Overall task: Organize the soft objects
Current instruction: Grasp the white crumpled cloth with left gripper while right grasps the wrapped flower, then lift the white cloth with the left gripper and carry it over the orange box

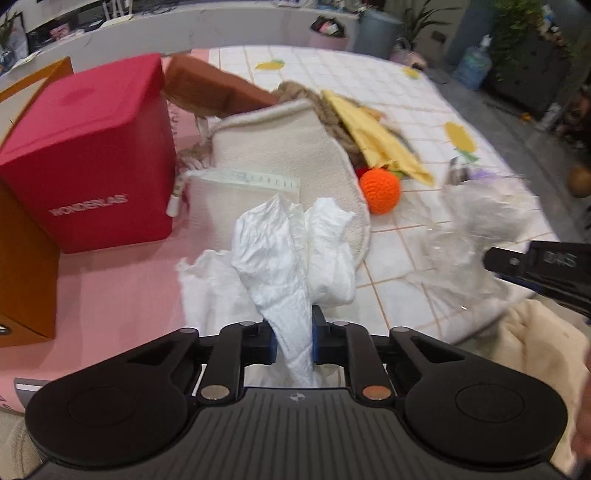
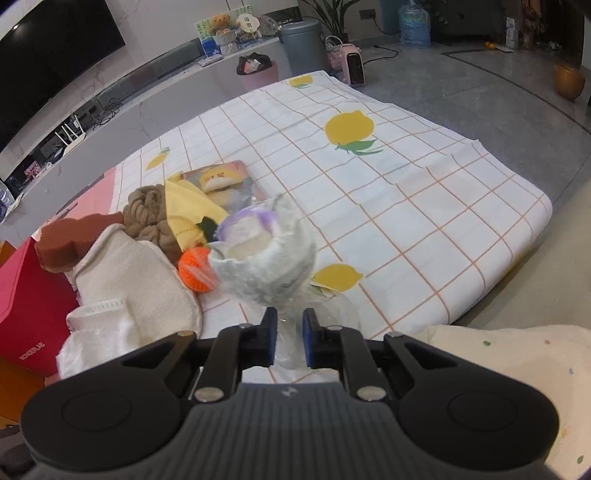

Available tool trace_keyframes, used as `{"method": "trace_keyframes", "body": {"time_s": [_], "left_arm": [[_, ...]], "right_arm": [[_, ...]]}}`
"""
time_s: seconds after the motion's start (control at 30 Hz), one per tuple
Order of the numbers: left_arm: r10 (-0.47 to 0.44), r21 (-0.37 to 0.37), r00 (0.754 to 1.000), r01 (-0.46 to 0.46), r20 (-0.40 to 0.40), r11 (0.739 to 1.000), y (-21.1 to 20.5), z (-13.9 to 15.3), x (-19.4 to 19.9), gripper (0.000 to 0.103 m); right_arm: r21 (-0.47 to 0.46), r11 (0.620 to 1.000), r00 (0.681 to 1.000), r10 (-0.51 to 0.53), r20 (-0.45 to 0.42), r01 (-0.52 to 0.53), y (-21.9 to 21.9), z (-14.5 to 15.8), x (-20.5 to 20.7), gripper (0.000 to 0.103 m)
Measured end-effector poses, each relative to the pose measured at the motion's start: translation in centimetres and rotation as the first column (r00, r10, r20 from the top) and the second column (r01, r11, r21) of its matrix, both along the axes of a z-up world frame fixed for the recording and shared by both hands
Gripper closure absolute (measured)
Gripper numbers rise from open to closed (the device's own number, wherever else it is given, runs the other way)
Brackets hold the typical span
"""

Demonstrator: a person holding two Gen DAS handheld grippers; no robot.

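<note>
My right gripper (image 2: pixel 289 338) pinches the clear plastic wrap (image 2: pixel 291 332) of a blurred white fuzzy bundle with purple trim (image 2: pixel 264 254), raised over the checked lemon-print cloth (image 2: pixel 388 206). Left of it lie an orange crocheted ball (image 2: pixel 194 271), a cream mitt (image 2: pixel 136 284), brown yarn (image 2: pixel 147 218), a yellow cloth (image 2: pixel 184 210) and a red box (image 2: pixel 33 314).

1. A grey polished stone floor (image 2: pixel 480 85) spreads across the room's far side.
2. A large dark television screen (image 2: pixel 55 59) hangs on the left wall above a long pale low counter (image 2: pixel 147 92).
3. A round grey bin (image 2: pixel 303 46), a pink space heater (image 2: pixel 354 66) and a blue water jug (image 2: pixel 413 22) stand behind.
4. Green leafy houseplants (image 1: pixel 524 33) fill the far right corner.
</note>
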State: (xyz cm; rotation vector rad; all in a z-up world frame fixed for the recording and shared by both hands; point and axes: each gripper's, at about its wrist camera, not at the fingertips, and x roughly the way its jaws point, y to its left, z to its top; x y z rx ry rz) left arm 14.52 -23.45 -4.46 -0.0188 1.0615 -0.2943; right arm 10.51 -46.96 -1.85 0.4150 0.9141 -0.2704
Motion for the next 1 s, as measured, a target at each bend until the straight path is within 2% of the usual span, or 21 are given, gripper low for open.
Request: {"method": "trace_keyframes", "body": {"time_s": [0.2,0.43,0.47,0.5,0.53,0.6,0.7,0.8,0.87,1.0], "left_arm": [[-0.046,-0.08,0.997,0.051,0.064,0.995,2.9,3.2,-1.8,0.087],[-0.037,-0.149,0.993,0.053,0.11,0.987,5.4,6.0,-2.6,0.087],[-0.037,-0.15,0.993,0.054,0.115,0.987,5.6,6.3,-2.8,0.087],[-0.036,-0.147,0.992,0.054,0.124,0.988,5.7,6.6,-2.9,0.087],[-0.035,-0.142,0.99,0.055,0.136,0.988,5.9,6.8,-3.0,0.087],[-0.031,-0.137,0.988,0.052,0.153,0.989,6.1,7.0,-3.6,0.087],[-0.018,-0.157,0.987,0.044,0.162,0.987,6.5,7.4,-3.9,0.087],[-0.017,-0.157,0.986,0.044,0.166,0.987,6.5,7.4,-4.0,0.087],[-0.019,-0.154,0.986,0.045,0.168,0.987,6.5,7.5,-4.0,0.087],[-0.021,-0.161,0.986,0.049,0.167,0.986,6.7,7.3,-4.1,0.086]], "right_arm": [[0.046,0.999,0.999,0.001,0.038,-0.003,-0.3,0.8,-0.7,0.103],[0.058,0.998,0.993,0.031,0.114,-0.038,-0.4,2.3,-2.3,0.103],[0.06,0.998,0.993,0.03,0.116,-0.037,-0.6,2.3,-2.3,0.099],[0.067,0.998,0.992,0.011,0.126,-0.02,-0.8,2.3,-2.3,0.091],[0.074,0.997,0.991,-0.012,0.136,0.002,-1.1,2.2,-2.3,0.064],[0.104,0.994,0.988,-0.035,0.152,0.019,-1.6,2.0,-1.9,0.027],[0.152,0.988,0.985,-0.056,0.165,0.031,-1.9,1.2,-0.5,0.026],[0.105,0.994,0.99,-0.011,0.143,-0.005,-1.0,0.3,1.2,0.019],[0.047,0.995,0.991,0.077,0.108,-0.082,0.3,-0.5,2.1,0.016],[-0.166,0.967,0.979,0.201,0.033,-0.193,2.9,-1.8,2.7,0.015]]}}
